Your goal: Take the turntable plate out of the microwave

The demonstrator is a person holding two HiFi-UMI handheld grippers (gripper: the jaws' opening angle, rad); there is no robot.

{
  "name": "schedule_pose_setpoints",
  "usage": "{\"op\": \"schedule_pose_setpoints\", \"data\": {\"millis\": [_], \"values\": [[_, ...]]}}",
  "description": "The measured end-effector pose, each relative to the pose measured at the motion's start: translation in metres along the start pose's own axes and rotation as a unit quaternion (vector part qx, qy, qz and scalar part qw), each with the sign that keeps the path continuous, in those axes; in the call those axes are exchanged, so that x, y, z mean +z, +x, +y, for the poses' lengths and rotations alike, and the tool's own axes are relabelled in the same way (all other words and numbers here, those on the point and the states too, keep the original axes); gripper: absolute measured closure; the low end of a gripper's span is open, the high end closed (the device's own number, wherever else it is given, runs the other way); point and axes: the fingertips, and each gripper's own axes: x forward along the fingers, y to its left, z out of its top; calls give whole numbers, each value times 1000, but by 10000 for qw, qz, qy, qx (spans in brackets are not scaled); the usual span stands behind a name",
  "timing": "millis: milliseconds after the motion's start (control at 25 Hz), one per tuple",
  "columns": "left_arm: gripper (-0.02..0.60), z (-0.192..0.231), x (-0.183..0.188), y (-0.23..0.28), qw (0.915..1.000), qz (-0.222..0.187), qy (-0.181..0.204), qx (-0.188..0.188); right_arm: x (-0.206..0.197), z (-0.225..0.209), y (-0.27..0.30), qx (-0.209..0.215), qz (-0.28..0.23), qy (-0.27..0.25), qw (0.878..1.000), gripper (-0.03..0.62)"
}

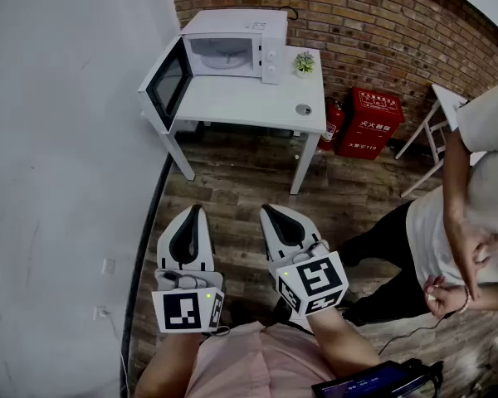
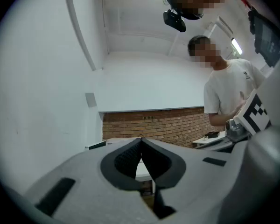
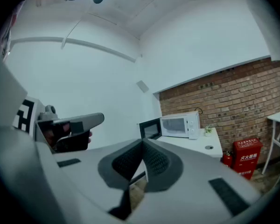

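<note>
Both grippers are held shut and empty, the left gripper (image 1: 197,209) and right gripper (image 1: 270,209) side by side above the wooden floor (image 1: 232,181). The microwave (image 1: 232,52) is seen straight ahead, well apart, on a white table (image 1: 232,110), its door (image 1: 168,81) swung open leftward. The turntable plate is presumed inside but cannot be made out. Neither gripper is judged nearer. A bystander (image 1: 473,214) is kept off the path, at right.

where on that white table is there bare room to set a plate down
The front half of the white table is bare, bordered by the open microwave door at the picture's left, the microwave behind and a small grey disc near the right edge. The back right corner is crowded: a potted plant stands beside the microwave.
</note>
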Motion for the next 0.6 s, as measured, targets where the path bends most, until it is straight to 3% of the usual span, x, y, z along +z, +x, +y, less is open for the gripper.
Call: {"op": "schedule_pose_setpoints", "data": {"millis": [600], "values": [[574, -1, -4, 1, 10000, 45, 21, 24, -3, -3, 3, 21, 10, 26, 10000, 591]]}}
